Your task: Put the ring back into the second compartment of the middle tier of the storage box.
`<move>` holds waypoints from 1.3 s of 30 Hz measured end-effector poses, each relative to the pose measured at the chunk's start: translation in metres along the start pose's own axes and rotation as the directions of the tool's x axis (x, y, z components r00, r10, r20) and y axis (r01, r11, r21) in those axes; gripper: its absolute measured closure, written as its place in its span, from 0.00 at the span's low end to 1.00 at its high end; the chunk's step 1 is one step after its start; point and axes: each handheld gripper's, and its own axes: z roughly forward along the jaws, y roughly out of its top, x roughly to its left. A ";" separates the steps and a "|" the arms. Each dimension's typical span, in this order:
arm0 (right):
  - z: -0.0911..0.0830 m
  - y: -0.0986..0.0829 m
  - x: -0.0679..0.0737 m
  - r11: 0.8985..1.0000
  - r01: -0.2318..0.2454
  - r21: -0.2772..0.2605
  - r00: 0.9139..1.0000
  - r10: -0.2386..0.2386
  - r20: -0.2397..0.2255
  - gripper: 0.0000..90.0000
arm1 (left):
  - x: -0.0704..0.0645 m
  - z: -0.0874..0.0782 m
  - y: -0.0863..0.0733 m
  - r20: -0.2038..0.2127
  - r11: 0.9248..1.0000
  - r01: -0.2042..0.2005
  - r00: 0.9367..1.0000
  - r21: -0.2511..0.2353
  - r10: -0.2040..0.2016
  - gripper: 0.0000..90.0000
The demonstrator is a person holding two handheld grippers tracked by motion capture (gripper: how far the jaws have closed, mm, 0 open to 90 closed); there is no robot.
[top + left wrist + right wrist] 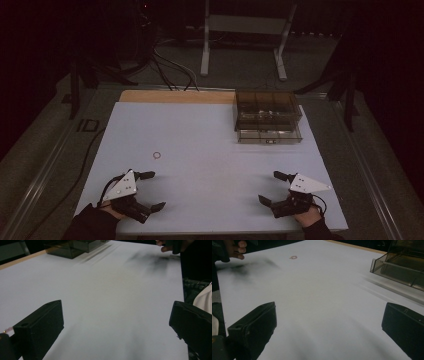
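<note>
My left claw point(148, 190) sits low at the near edge of the table point(210, 150), jaws wide apart, nothing between them. My right claw point(274, 187) is at the same near edge, well apart from the left, jaws also spread and empty.

Ring point(157, 155): lies flat on the table, ahead of the left claw and slightly to its inner side, near but not touching. Round, so no long axis to record. In the right gripper view it shows far ahead to the left point(293, 257).

Box point(267, 116): smoky clear drawer unit, well ahead of the right claw at the far edge. Lower drawer is pulled out toward me. Small items show inside the compartments; too dim to identify.
</note>
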 end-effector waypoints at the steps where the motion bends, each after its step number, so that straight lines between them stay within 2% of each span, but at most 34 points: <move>1: 0.000 0.000 0.000 1.000 -0.002 -0.001 1.000 0.002 -0.001 0.00 | -0.001 -0.001 0.002 0.007 1.000 -0.006 1.000 -0.001 0.006 0.01; 6: 0.000 0.000 0.000 1.000 -0.004 0.000 1.000 0.004 -0.003 0.00 | 0.000 -0.001 0.005 0.026 1.000 -0.005 1.000 -0.020 0.006 0.01; 13: 0.000 0.000 0.000 1.000 -0.007 -0.002 1.000 0.007 -0.002 0.00 | 0.002 -0.001 0.012 0.008 0.999 -0.011 1.000 -0.041 0.012 0.01; 17: 0.001 0.000 0.000 1.000 -0.006 -0.001 1.000 0.006 -0.004 0.00 | 0.008 0.000 0.019 -0.015 0.999 -0.011 1.000 -0.052 0.010 0.01; 18: 0.001 0.000 0.000 1.000 -0.007 -0.001 1.000 0.007 -0.005 0.00 | 0.012 0.000 0.021 -0.026 0.998 -0.002 1.000 -0.067 0.000 0.01; 28: 0.000 -0.001 0.000 1.000 -0.009 0.001 1.000 0.009 -0.004 0.00 | 0.027 -0.002 0.025 -0.074 0.996 0.021 0.997 -0.092 -0.028 0.01; 32: -0.001 -0.001 0.000 1.000 -0.014 0.000 1.000 0.014 -0.004 0.00 | 0.039 -0.007 0.026 -0.117 0.994 0.035 0.992 -0.102 -0.047 0.01; 39: 0.000 -0.001 0.000 1.000 -0.015 0.002 1.000 0.015 -0.005 0.00 | 0.047 -0.011 0.030 -0.159 0.993 0.045 0.985 -0.109 -0.062 0.01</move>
